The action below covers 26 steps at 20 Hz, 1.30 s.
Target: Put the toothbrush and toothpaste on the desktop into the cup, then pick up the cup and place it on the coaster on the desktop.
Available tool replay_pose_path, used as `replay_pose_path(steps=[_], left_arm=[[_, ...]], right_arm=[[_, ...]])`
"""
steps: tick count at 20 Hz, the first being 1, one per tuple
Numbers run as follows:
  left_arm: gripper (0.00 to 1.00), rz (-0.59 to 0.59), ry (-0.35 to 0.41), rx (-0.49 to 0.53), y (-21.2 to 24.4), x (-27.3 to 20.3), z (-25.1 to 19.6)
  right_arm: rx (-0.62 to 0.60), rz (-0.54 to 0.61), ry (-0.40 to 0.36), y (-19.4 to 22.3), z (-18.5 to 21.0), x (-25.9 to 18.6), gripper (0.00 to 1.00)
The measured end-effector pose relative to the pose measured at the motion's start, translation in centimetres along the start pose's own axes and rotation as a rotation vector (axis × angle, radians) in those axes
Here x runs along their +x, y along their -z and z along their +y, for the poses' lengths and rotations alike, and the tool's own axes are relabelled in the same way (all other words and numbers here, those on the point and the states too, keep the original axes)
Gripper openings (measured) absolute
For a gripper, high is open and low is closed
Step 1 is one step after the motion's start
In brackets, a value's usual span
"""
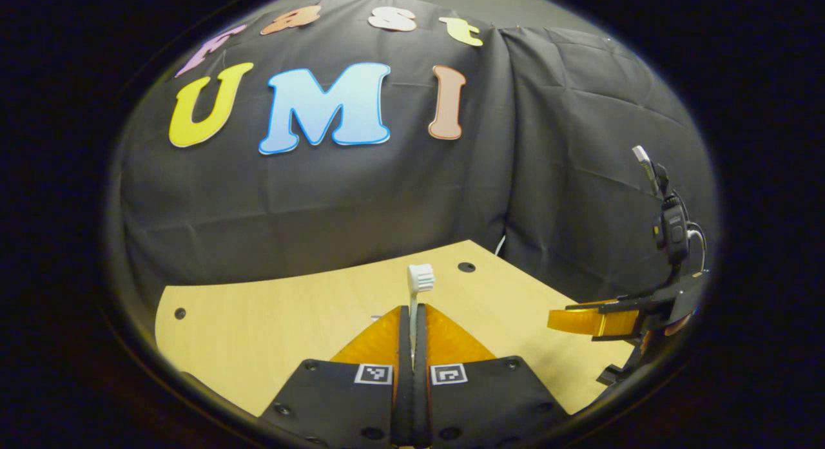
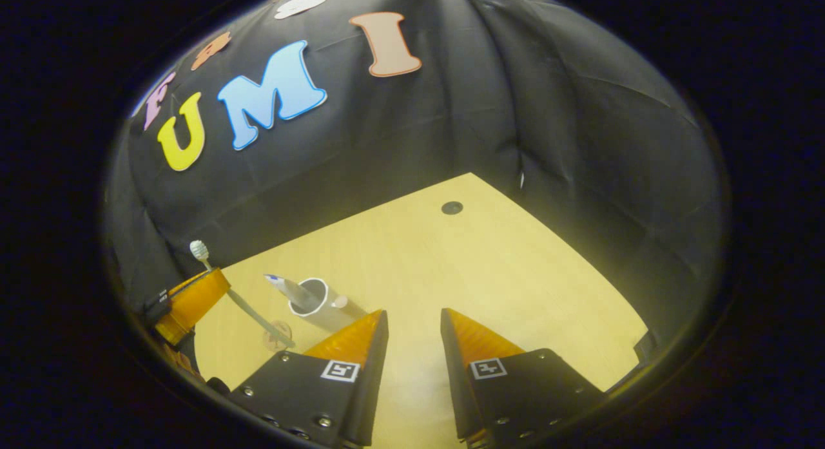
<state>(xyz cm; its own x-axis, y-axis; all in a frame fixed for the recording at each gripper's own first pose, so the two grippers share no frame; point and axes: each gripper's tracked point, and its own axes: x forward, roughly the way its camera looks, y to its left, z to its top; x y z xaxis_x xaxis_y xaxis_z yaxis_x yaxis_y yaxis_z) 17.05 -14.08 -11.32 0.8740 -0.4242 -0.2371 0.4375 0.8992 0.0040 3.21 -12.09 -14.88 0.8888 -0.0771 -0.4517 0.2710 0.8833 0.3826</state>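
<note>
Desktop (image 2: 490, 262): we see pale wood ahead.
Round hole (image 2: 452, 207): perhaps a cable port, far ahead.

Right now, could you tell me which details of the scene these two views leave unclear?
- White toothbrush: left gripper view, handle hidden between the left gripper's shut fingers.
- White cup: right gripper view, base hidden behind the right gripper.
- Small round coaster: right gripper view, too small and partly crossed by the toothbrush handle.
</note>
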Motion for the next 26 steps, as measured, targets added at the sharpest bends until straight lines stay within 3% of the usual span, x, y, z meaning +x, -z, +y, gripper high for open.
replay_pose_path(steps=[5,16,23,26], left_arm=[[0.07,-0.029,0.020,0.037,-0.3,3.3,-1.5],[0.07,-0.107,-0.058,0.094,-0.9,9.5,-0.3],[0.07,-0.228,-0.108,0.147,-4.4,8.8,-0.1],[0.07,-0.203,-0.123,0.127,-3.2,8.7,0.4]], right_arm=[[0.053,0.018,0.014,-0.1,-1.6,-0.1,0.48],[0.040,0.110,0.053,2.0,-4.4,0.2,0.48],[0.031,0.153,0.047,2.9,-4.3,1.1,0.48],[0.028,0.170,0.036,3.5,-3.8,1.7,0.47]])
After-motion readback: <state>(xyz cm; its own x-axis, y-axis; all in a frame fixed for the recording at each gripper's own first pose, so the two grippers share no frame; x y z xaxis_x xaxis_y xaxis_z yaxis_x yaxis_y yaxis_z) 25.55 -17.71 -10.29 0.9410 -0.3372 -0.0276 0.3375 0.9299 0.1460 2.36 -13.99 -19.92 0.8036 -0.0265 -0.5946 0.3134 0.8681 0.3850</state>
